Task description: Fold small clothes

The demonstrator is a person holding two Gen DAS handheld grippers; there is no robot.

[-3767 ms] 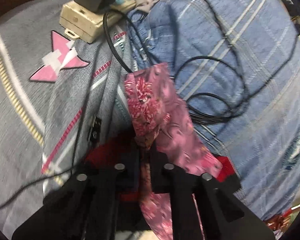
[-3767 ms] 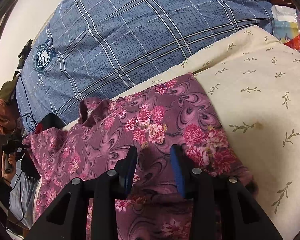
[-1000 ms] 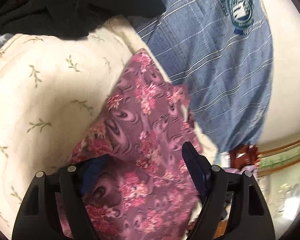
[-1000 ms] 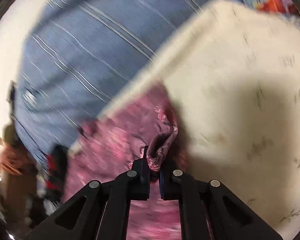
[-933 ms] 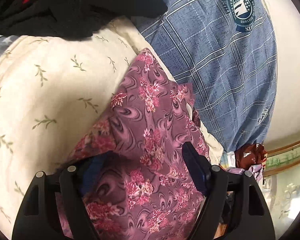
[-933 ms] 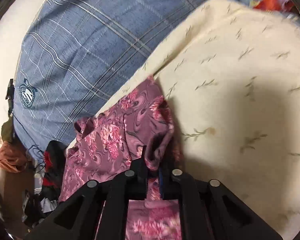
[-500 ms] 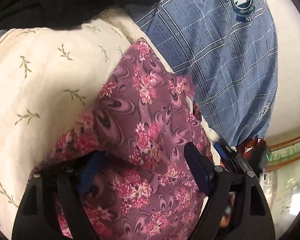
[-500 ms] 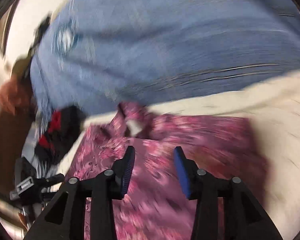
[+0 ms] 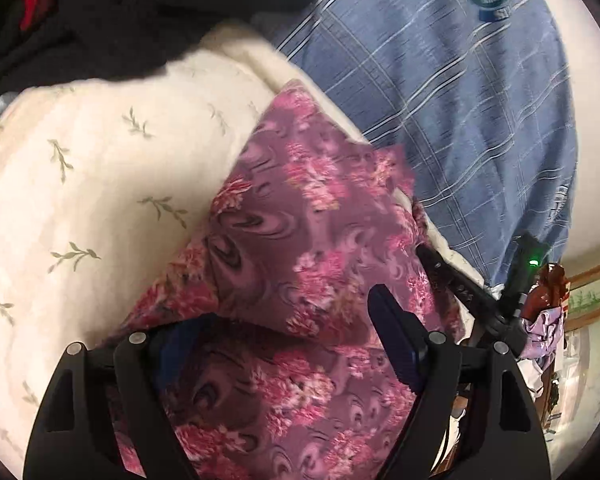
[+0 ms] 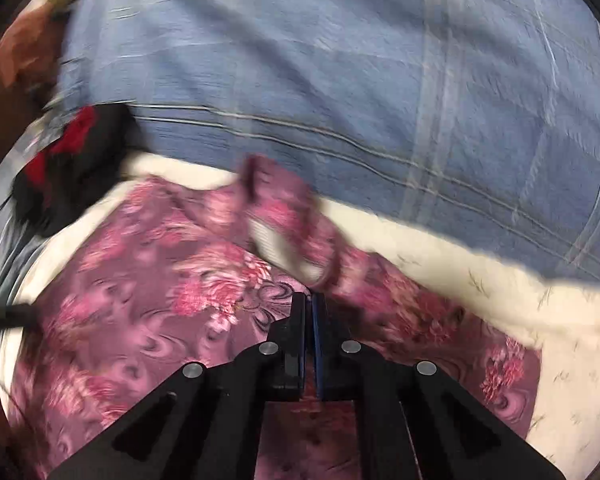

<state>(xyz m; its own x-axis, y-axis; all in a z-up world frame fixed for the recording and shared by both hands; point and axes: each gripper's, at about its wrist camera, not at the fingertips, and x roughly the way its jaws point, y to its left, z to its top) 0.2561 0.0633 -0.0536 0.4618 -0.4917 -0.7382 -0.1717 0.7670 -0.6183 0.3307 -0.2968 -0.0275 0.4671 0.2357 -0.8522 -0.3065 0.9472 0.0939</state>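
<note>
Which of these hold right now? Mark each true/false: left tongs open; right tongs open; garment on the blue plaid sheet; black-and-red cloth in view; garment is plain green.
1. The left tongs are open. True.
2. The right tongs are open. False: the jaws are closed together at the purple floral fabric garment; blur hides whether cloth is pinched.
3. The garment lies on the blue plaid sheet. False: it lies on the cream leaf-print pillow.
4. A black-and-red cloth is in view. True.
5. The garment is plain green. False: purple with pink flowers.
</note>
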